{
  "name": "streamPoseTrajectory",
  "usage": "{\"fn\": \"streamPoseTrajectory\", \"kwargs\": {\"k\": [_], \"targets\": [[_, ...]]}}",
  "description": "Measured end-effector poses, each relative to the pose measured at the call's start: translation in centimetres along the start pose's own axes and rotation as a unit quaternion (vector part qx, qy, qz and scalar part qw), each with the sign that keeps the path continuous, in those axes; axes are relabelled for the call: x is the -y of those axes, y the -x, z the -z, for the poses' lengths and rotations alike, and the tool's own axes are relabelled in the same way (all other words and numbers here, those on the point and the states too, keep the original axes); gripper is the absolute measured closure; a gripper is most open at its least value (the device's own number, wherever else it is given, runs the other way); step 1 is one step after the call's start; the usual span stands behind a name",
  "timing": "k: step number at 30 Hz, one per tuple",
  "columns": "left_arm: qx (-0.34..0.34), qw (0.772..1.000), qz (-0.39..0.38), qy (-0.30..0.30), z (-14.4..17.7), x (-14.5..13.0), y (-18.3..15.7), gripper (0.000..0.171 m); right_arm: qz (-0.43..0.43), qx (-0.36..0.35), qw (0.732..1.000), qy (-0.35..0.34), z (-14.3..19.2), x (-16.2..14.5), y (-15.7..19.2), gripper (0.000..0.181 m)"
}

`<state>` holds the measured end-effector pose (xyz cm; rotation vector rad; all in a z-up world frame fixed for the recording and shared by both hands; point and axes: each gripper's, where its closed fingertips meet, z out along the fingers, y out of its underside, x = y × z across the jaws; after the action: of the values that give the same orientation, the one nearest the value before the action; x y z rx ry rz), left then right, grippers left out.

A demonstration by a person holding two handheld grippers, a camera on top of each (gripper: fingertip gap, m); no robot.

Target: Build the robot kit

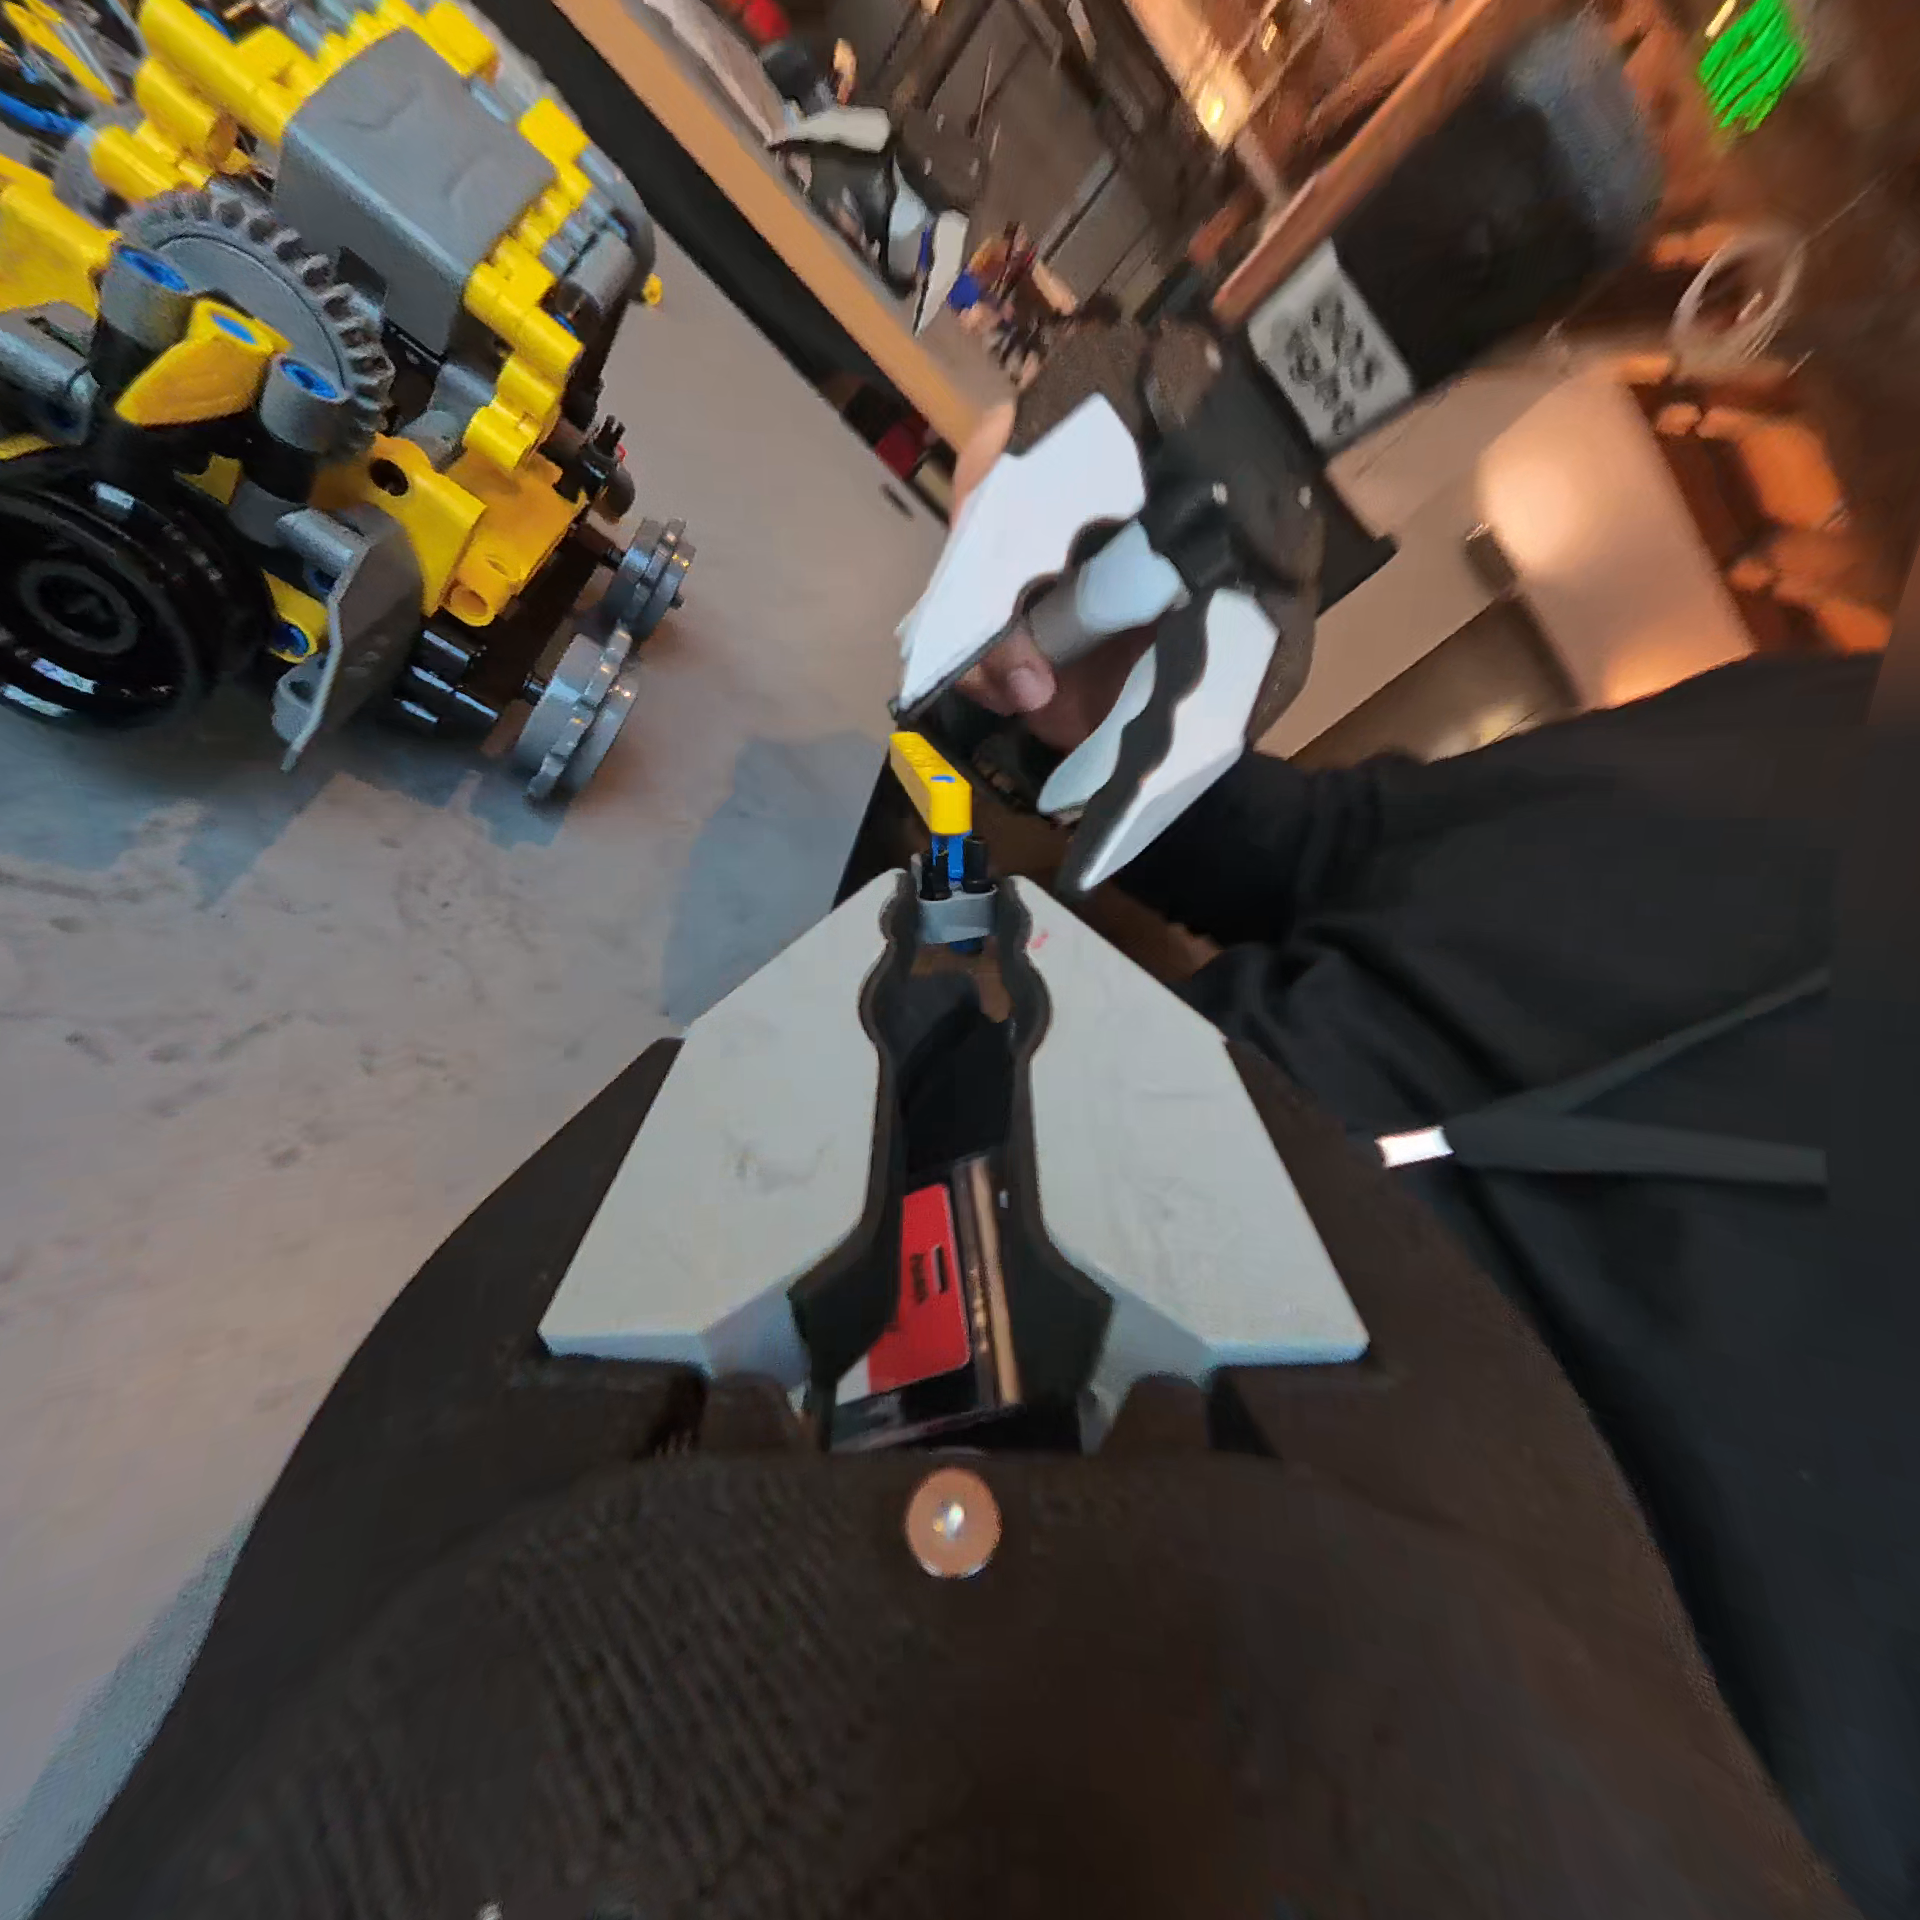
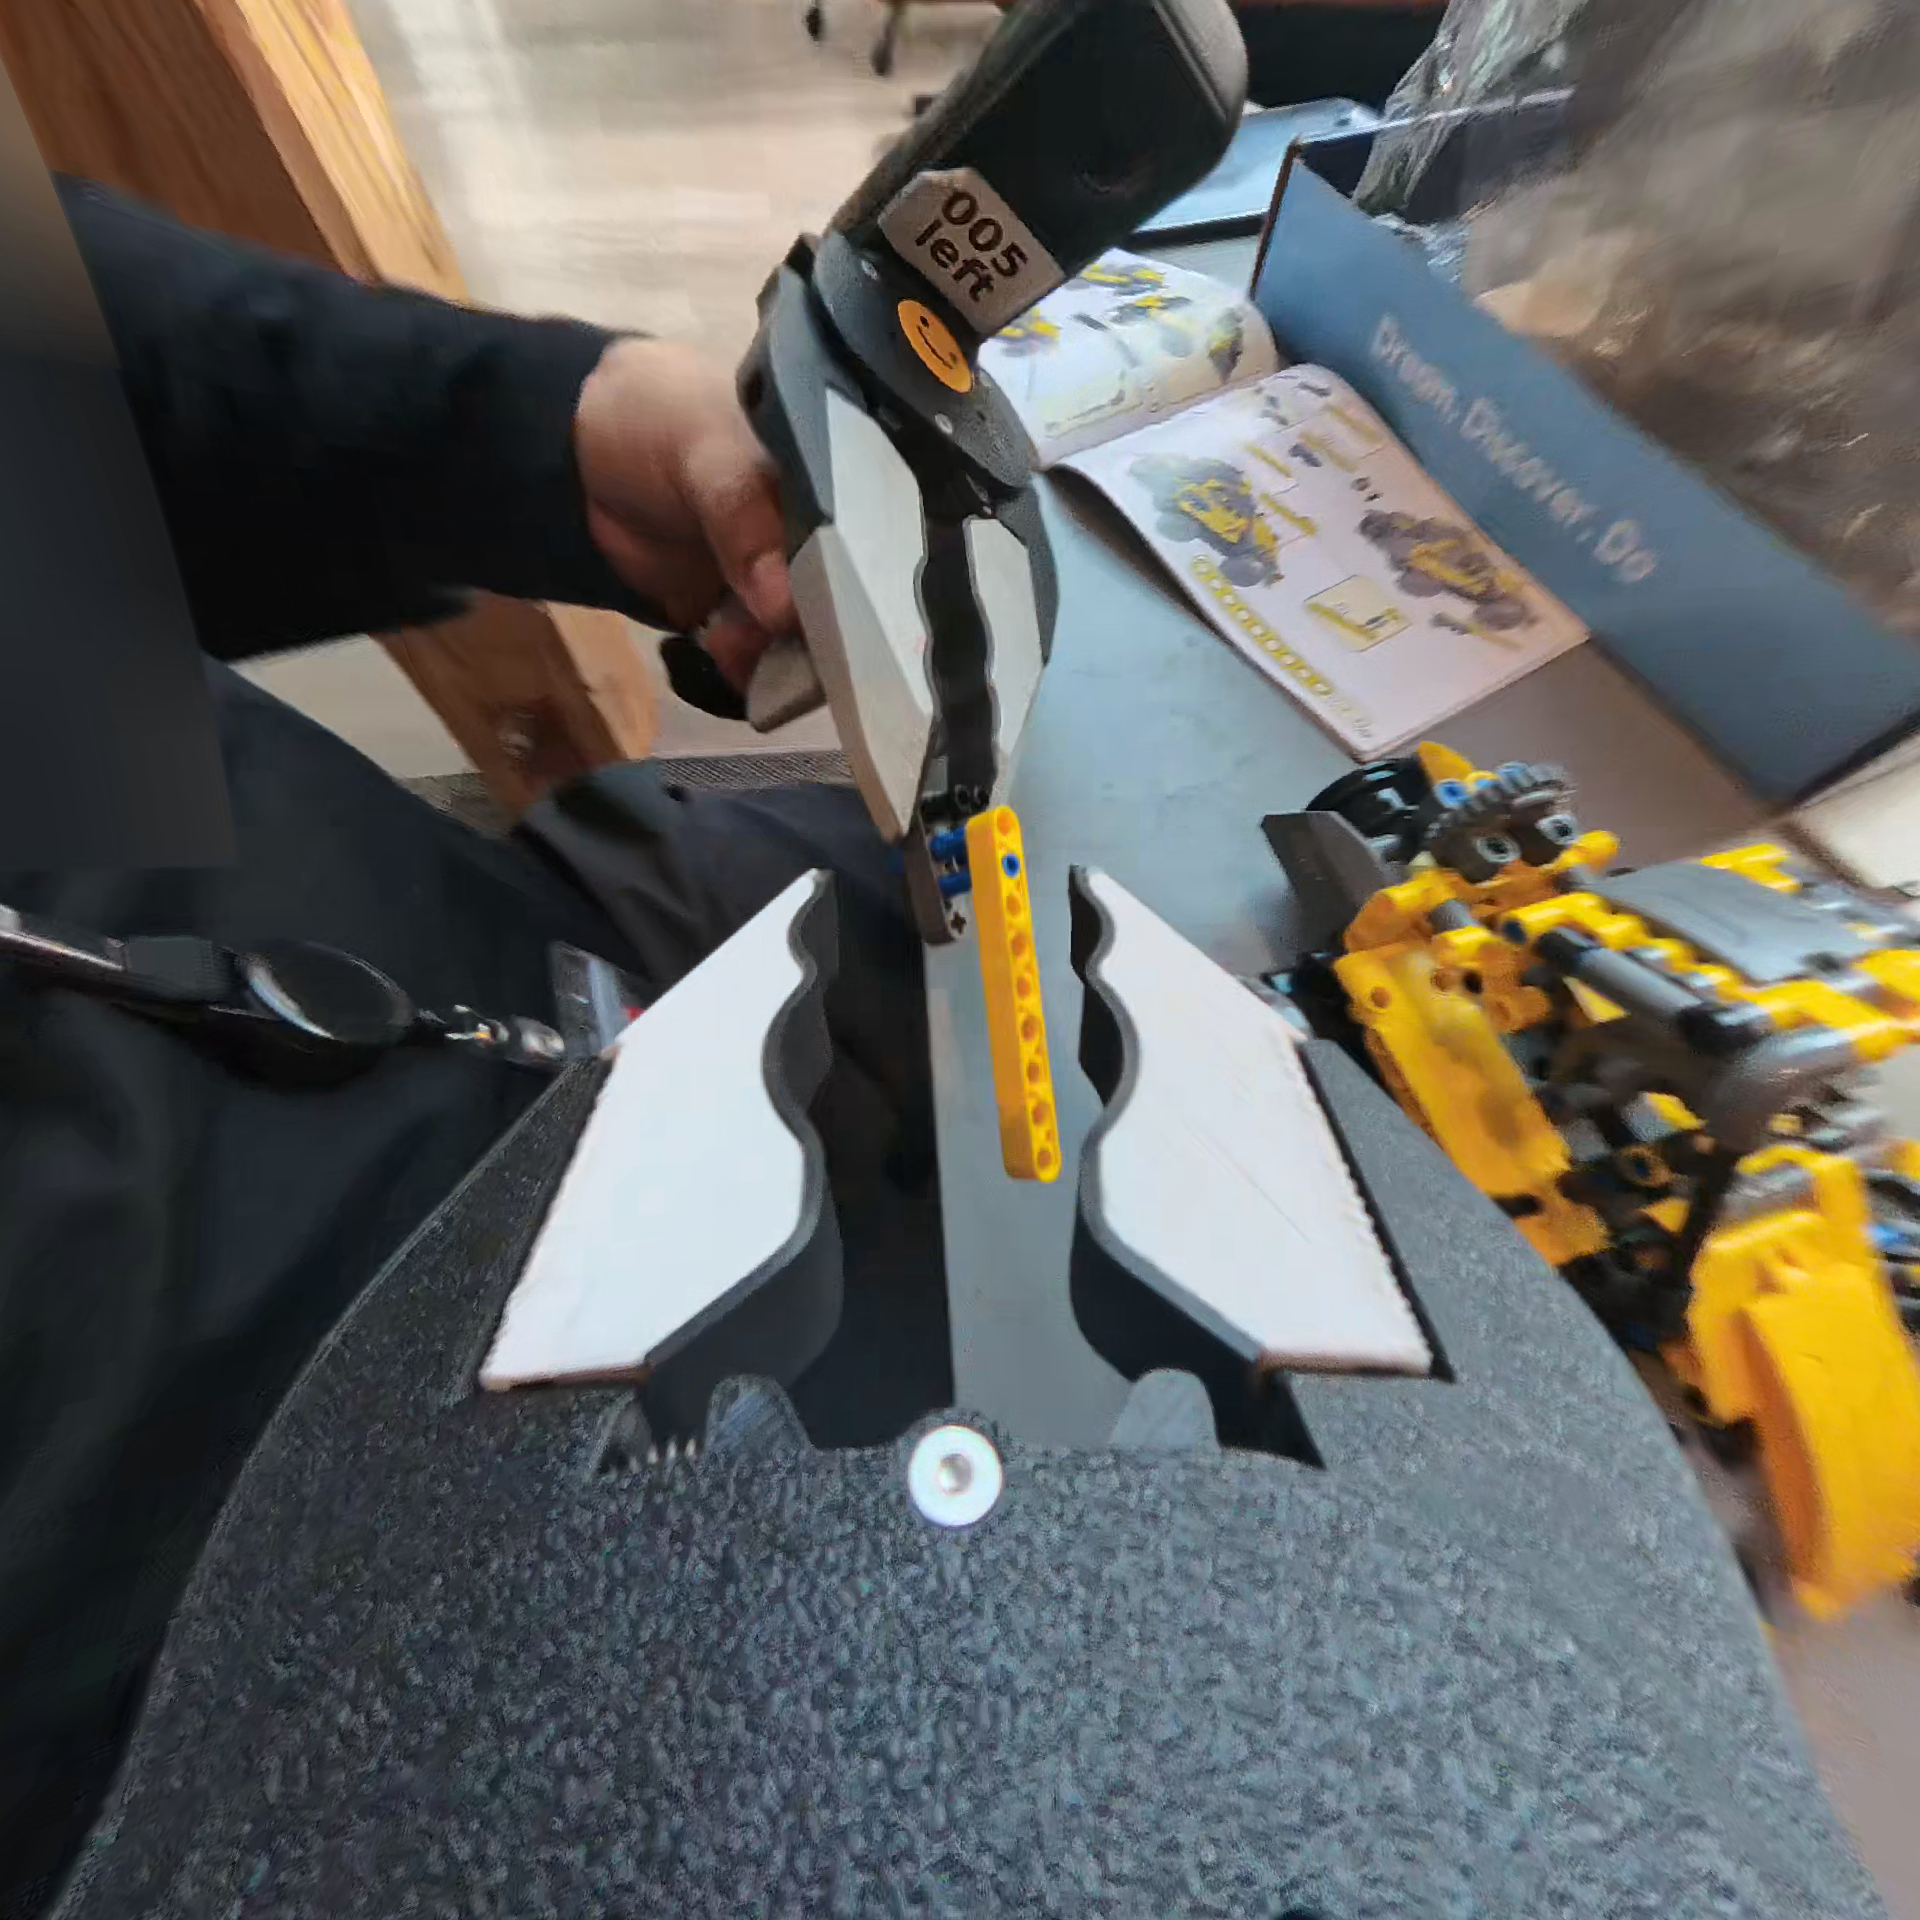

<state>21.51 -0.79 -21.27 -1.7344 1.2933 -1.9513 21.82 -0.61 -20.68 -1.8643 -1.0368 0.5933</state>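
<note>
My left gripper (image 1: 951, 894) is shut on a small grey connector (image 1: 951, 916) with blue and black pins. A long yellow holed beam (image 1: 932, 787) is joined to those pins and sticks out beyond the fingertips. In the right wrist view the left gripper (image 2: 940, 795) comes down from above, and the yellow beam (image 2: 1018, 1008) hangs from the grey connector (image 2: 935, 904). My right gripper (image 2: 951, 883) is open, and the beam hangs in the gap between its fingers, not clamped. The right gripper (image 1: 994, 790) also shows open in the left wrist view, just past the beam.
A large yellow, grey and black toy construction vehicle (image 1: 312, 364) stands on the grey table (image 1: 416, 987); it also shows in the right wrist view (image 2: 1558, 1039). An open instruction booklet (image 2: 1299, 520) and a dark blue box (image 2: 1558, 468) lie behind it. A person in black sits close. Only a small space, under 4 cm, lies between the two pairs of fingers.
</note>
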Motion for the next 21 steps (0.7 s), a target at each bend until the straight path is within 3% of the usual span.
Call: {"fn": "streamPoseTrajectory", "kwargs": {"k": [4,9,16,21], "targets": [[-0.048,0.997,0.051,-0.023,-0.7,0.3,-0.6,0.159,0.099,-0.076,0.991,0.039,0.1,-0.6,-0.6,0.137],[-0.068,0.994,0.075,-0.033,-1.3,0.4,-0.9,0.159,0.138,-0.062,0.988,0.042,-0.1,-0.7,-0.1,0.150],[-0.085,0.990,0.104,-0.045,-1.3,0.6,-1.1,0.159,0.117,-0.026,0.993,0.001,-0.1,-0.4,0.3,0.151],[-0.076,0.987,0.121,-0.077,-1.2,0.9,-0.8,0.159,0.126,-0.044,0.991,-0.020,-0.1,-0.3,-0.1,0.154]]}}
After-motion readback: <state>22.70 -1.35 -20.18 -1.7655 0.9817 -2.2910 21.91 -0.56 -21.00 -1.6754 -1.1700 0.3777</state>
